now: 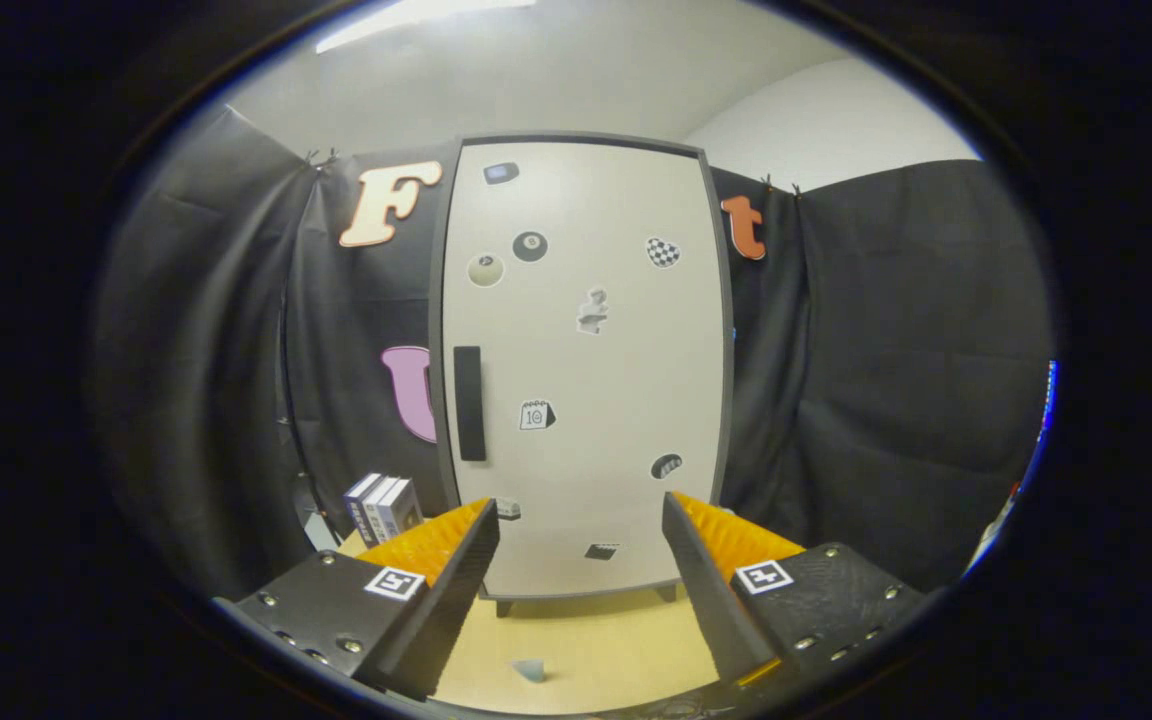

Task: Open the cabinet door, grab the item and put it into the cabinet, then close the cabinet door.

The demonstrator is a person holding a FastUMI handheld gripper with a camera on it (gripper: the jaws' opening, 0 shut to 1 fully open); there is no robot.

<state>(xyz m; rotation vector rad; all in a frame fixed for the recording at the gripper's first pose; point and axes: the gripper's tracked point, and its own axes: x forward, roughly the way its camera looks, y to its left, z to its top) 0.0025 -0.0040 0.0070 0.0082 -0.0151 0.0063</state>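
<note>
Facing the closed cabinet door [586,370], the hand-held gripper [581,545] was held released, its two fingers spread wide with nothing between them. The cabinet [716,330] was seen standing at the far edge of the table [586,640], well beyond the fingertips, with its dark vertical handle [469,403] set near the door's left edge. The first step, opening the door, was judged to be in hand and not yet begun. The next move was judged to call for the fingers to be brought to the handle so that the door could be pulled open. The item to be stored was taken to be the small boxes [383,507] standing near the table's far left corner, just left of the cabinet's base. Several stickers [536,414] were seen on the door; one appeared to carry the number 10, and the print on the boxes was too small to be read. A small pale object [529,669] lay on the table between the fingers.
</note>
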